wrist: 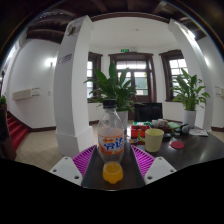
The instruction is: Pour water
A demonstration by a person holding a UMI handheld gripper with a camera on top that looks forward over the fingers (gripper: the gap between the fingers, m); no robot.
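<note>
Right between the jaws (113,160) stands a clear plastic bottle (112,140) with a blue-and-orange label and orange drink in its lower part, upright on the dark bench (195,152). Purple pads (85,159) flank it closely on both sides; whether they actually press on it I cannot tell. Just beyond and to the right of the bottle sits a pale yellow-green cup (154,139), with small red items (137,130) near it. Farther back are leafy potted plants (189,95), white columns (68,80) and tall windows (133,78).
</note>
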